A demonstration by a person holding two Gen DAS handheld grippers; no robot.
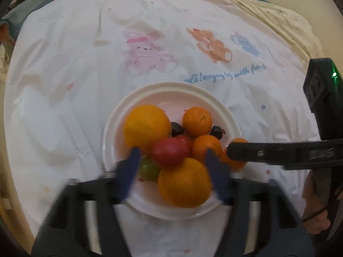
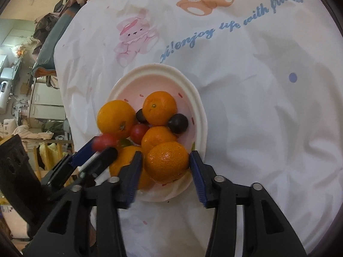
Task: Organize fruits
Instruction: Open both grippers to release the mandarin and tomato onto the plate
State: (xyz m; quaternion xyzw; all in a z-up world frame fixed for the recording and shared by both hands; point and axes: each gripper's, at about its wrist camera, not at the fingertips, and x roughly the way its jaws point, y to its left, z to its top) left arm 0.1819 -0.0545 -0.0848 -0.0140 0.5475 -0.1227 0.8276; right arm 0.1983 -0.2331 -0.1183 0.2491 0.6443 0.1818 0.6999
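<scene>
Covering the whole surface, a white cloth (image 1: 64,107) printed with pastel bears and blue script is seen, and the plate (image 1: 111,115) of fruit at its middle serves as the landmark. On the plate's left side, in the left wrist view, the largest orange (image 1: 145,126) is found, and a second large orange (image 1: 184,182) is set at the plate's near edge. Three smaller mandarins are piled beside them: one toward the plate's far side (image 1: 197,121), one at its centre (image 1: 206,147), and one at its right rim (image 2: 167,163). A red plum-like fruit (image 1: 169,153) is stacked at the plate's middle, a green fruit (image 1: 149,168) is tucked below it, and two dark grapes (image 1: 176,128) are lodged between the oranges. The left gripper (image 1: 171,156) is held over the plate's near side with its blue fingers spread wide, the red fruit framed between them but not pressed. The right gripper (image 2: 166,160) is spread likewise at the plate's right rim, its pads flanking the nearest mandarin closely; whether they touch it cannot be told.
</scene>
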